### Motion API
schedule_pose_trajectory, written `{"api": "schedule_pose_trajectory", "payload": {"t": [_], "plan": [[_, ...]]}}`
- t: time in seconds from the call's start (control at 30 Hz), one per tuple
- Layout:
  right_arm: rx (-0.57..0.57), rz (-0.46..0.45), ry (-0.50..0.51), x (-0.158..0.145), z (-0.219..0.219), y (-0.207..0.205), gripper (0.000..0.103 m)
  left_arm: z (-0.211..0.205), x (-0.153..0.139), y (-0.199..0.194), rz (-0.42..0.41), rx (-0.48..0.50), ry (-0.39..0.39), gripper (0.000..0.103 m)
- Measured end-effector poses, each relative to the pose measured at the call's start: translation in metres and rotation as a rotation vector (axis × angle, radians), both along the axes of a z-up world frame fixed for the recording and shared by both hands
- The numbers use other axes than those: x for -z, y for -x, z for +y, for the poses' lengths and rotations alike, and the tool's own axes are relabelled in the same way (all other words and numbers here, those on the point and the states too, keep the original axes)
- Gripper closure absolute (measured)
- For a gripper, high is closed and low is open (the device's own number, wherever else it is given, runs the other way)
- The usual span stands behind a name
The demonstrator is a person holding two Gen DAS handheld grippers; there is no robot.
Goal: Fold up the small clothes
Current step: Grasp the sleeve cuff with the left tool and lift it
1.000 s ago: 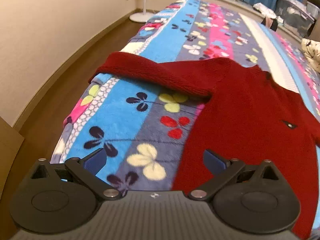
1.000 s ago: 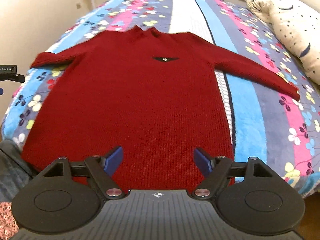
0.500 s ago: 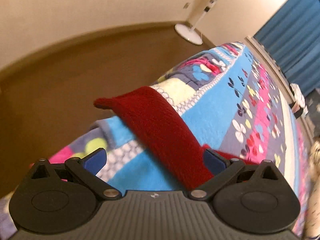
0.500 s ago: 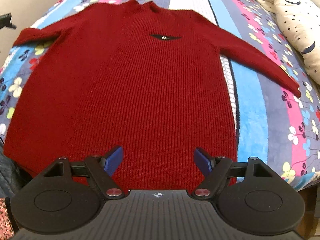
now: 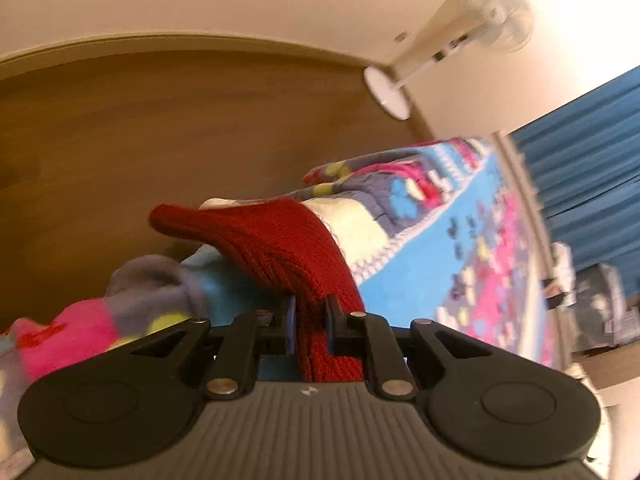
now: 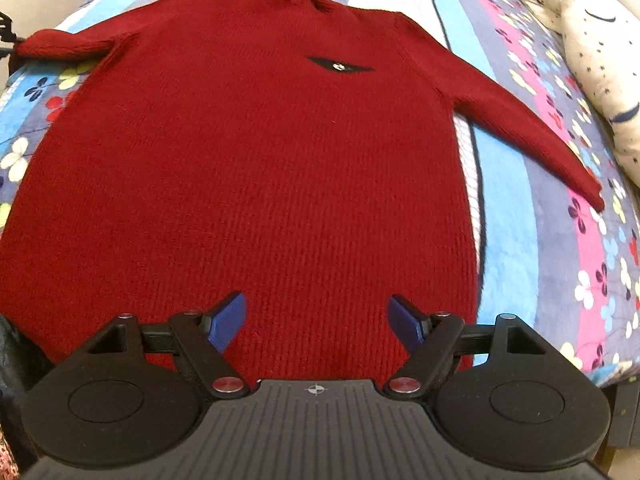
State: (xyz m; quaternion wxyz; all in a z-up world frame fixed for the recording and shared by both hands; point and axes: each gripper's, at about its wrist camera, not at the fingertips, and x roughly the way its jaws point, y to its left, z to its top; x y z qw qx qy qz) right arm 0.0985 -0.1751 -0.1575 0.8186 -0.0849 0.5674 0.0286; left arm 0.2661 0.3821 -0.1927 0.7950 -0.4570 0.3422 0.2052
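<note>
**Left sleeve pinched, right tongs waiting over the hem**

My left gripper (image 5: 307, 322) is clenched on the left sleeve (image 5: 280, 248) of the red sweater (image 6: 256, 168), the knit bunched between the two blue pads. The cuff end sticks out past the jaws and over the edge of the bed, above the wooden floor (image 5: 160, 120). My right gripper (image 6: 318, 322) hangs released, jaws spread wide, just above the lower body of the sweater and touching nothing that I can see.

The sweater lies face up and flat on the flowered blanket (image 6: 560, 240), collar away from me, the right sleeve (image 6: 528, 128) stretched out toward the star-print pillow (image 6: 592, 60).

My worries from here:

- I judge the hold is on a gathered ridge of knit, not a flat layer. If I swing the sleeve across the chest fast, the stretchy yarn could slide out of the pads.
- With nothing pinning the body, pulling the sleeve may drag the whole sweater sideways and wrinkle it.
- The blanket is bunched close beside the left jaws; I cannot tell whether any of it is caught too. If so, it would lift with the sleeve.
</note>
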Motion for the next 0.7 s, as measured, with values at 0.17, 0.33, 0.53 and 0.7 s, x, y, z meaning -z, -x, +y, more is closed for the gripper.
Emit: {"api": "schedule_pose_trajectory", "payload": {"t": [0.17, 0.33, 0.53, 0.7], "plan": [[-0.021, 0.006, -0.018, 0.004, 0.004, 0.002, 0.024, -0.004, 0.017, 0.059, 0.066, -0.018, 0.041, 0.088], [-0.025, -0.017, -0.005, -0.003, 0.001, 0.004, 0.024, -0.001, 0.035, 0.051, 0.085, -0.032, 0.059, 0.088], [0.012, -0.014, 0.0, -0.005, -0.011, 0.008, 0.024, -0.019, -0.021, 0.032, 0.019, -0.012, -0.073, 0.088], [0.02, -0.038, -0.035, -0.004, -0.021, 0.008, 0.024, -0.114, -0.101, -0.028, -0.133, 0.177, -0.254, 0.088]]}}
